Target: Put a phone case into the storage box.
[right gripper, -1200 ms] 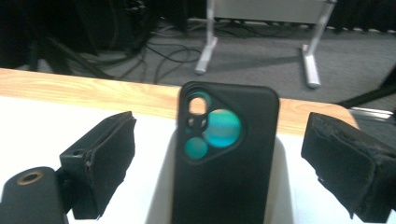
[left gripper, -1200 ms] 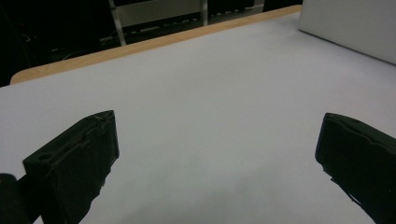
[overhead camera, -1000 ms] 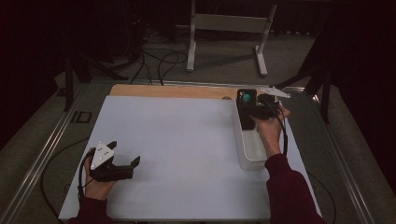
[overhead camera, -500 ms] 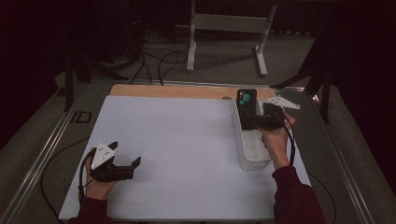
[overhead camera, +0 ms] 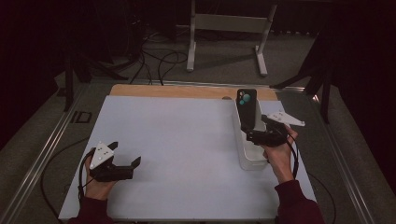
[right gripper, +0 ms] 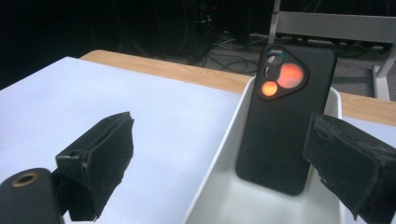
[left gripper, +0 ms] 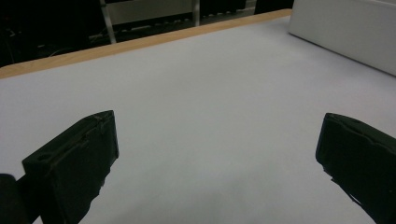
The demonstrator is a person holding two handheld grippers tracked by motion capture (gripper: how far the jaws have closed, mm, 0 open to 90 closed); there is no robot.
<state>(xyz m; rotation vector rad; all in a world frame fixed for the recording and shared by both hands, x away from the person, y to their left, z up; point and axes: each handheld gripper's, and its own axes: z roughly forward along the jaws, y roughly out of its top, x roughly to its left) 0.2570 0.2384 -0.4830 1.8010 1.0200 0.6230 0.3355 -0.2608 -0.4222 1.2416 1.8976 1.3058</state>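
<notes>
Phone (right gripper: 285, 116): upright in white bin (right gripper: 219, 154), just ahead of right gripper (overhead camera: 259, 135), between its parted jaws, untouched. Step: approach to grasp; next, advance and close. Left gripper (overhead camera: 123, 161): jaws apart, idle on table (overhead camera: 177, 140).

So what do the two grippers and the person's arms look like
Both grippers, left and right, are black hand-held tools with two blocky black jaws whose inner faces look padded. Each carries a pale grey three-cornered plate on top, and a thin black cable trails back from each past the wrist. The person wears dark red long sleeves, with the hands bare.
</notes>
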